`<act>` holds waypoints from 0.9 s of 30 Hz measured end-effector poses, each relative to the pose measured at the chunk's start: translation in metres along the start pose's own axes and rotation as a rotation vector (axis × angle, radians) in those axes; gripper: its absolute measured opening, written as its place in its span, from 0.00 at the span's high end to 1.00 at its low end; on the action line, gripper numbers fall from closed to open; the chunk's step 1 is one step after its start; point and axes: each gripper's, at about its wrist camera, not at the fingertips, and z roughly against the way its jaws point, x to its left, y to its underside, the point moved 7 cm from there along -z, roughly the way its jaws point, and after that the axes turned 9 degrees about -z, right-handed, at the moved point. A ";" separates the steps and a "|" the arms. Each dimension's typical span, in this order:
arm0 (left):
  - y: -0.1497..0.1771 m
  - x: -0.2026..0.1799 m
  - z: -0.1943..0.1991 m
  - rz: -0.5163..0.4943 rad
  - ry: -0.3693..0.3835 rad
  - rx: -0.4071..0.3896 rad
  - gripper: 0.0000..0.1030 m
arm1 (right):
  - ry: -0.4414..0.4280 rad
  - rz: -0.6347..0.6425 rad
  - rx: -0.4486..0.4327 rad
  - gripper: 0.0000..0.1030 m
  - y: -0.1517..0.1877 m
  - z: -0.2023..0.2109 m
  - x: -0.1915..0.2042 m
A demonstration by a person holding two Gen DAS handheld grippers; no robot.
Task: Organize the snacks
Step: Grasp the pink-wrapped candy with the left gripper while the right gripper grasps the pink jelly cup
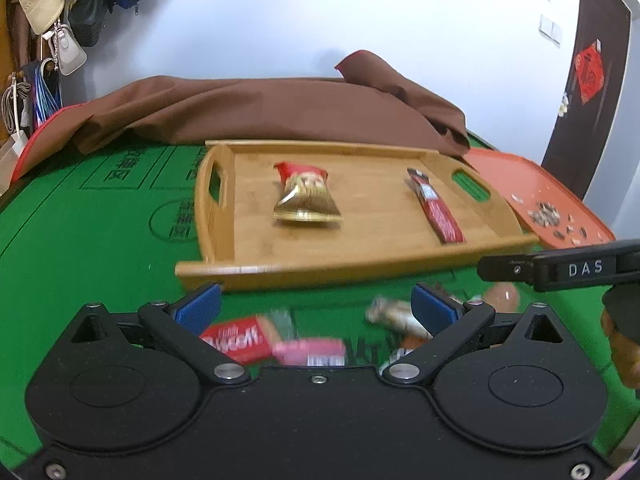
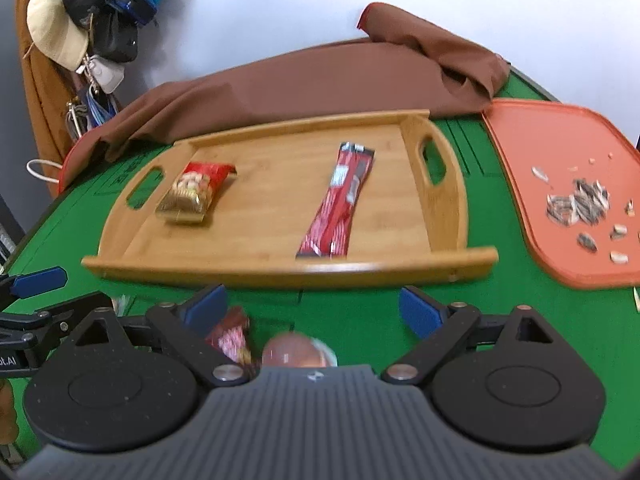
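A bamboo tray (image 1: 248, 270) (image 2: 280, 270) lies on the green table. On it are a red and gold snack pack (image 1: 306, 198) (image 2: 196, 192) and a long red bar (image 1: 434, 206) (image 2: 340, 204). My left gripper (image 1: 316, 310) is open in front of the tray's near rim, with nothing between its pads. Just below it lie a red Biscoff pack (image 1: 236, 340), a pink pack (image 1: 312, 350) and a pale wrapper (image 1: 396, 316), all blurred. My right gripper (image 2: 312, 308) is open too, over a dark red pack (image 2: 232, 336) and a round pinkish snack (image 2: 296, 352).
An orange tray (image 1: 532, 188) (image 2: 520, 152) with scattered sunflower seeds (image 2: 576, 202) sits right of the bamboo tray. A brown cloth (image 1: 260, 112) (image 2: 320, 76) is bunched along the table's far edge. Bags and hats (image 1: 60, 12) hang at the back left.
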 end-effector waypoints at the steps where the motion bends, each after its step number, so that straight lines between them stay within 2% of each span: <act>1: 0.005 -0.001 0.002 -0.008 0.000 0.002 0.02 | 0.003 0.007 -0.001 0.06 0.004 0.002 0.000; 5: 0.019 -0.004 0.011 -0.015 -0.005 0.008 0.02 | 0.037 0.049 -0.014 0.08 0.021 0.007 -0.001; 11: 0.034 -0.006 0.020 -0.009 0.005 0.022 0.02 | 0.072 0.065 -0.001 0.16 0.037 0.009 -0.005; 14: 0.037 -0.005 0.024 0.013 0.019 0.032 0.02 | 0.066 0.057 -0.003 0.17 0.039 0.011 -0.007; 20: 0.041 -0.007 0.026 -0.010 -0.013 0.028 0.04 | 0.063 0.085 -0.008 0.21 0.041 0.013 0.000; 23: 0.041 -0.008 0.024 -0.019 -0.027 0.039 0.15 | 0.062 0.101 -0.012 0.23 0.040 0.012 0.004; 25: 0.043 -0.009 0.023 -0.022 -0.028 0.047 0.31 | 0.061 0.106 -0.014 0.28 0.039 0.011 0.007; 27: 0.044 -0.009 0.019 -0.015 -0.018 0.060 0.41 | 0.061 0.117 -0.019 0.33 0.039 0.011 0.010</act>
